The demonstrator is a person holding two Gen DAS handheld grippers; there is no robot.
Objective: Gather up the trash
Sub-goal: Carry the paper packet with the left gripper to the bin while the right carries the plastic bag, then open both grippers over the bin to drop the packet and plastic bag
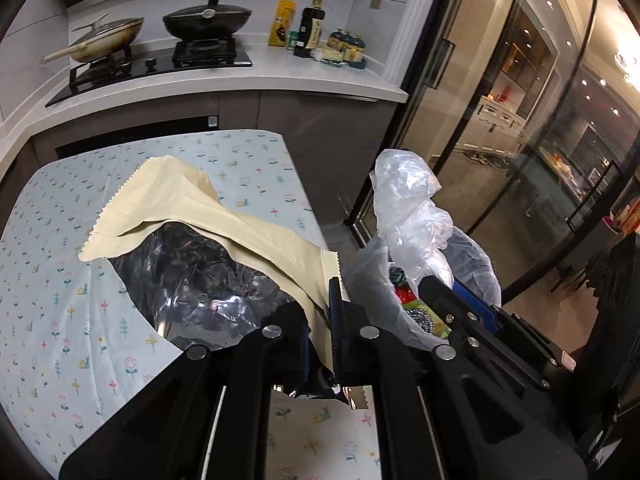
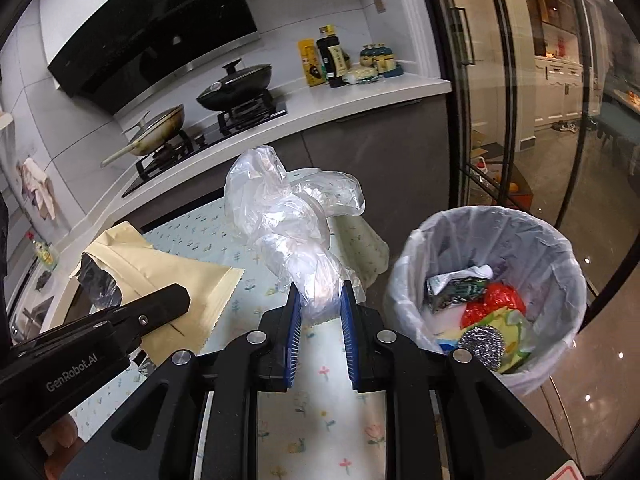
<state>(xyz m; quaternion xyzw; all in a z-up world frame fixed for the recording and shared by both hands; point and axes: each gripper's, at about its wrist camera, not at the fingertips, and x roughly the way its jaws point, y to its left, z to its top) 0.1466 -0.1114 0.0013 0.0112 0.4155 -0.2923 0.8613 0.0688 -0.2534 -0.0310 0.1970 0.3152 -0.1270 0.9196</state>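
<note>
Jaws of the left gripper [image 1: 320, 344] are pinched tight on the edge of a flat cream paper pouch with a shiny silver inside [image 1: 208, 216]. It hangs from the grip just above the surface with the light blue flowered cloth [image 1: 52, 300].

To the right, the right gripper [image 2: 318, 312] has its jaws close together, squeezing a crumpled clear plastic bag [image 2: 288, 208]. The bag puffs up above the blue pads [image 2: 349, 320] and is off the surface too.

Furthest right, down on the floor by the surface's edge, stands a round white bin with a thin plastic liner [image 2: 416, 264]. Inside it lie a silver wire scrubber [image 2: 482, 344], a red wrapper and some other bits.

Both pieces of trash look picked up and on their way to the bin, so this seems to be the carrying step. Next, each gripper would need to get right over the bin's mouth before its jaws let go. The plastic bag is light and may cling to the pads, so a little shake might help.
</note>
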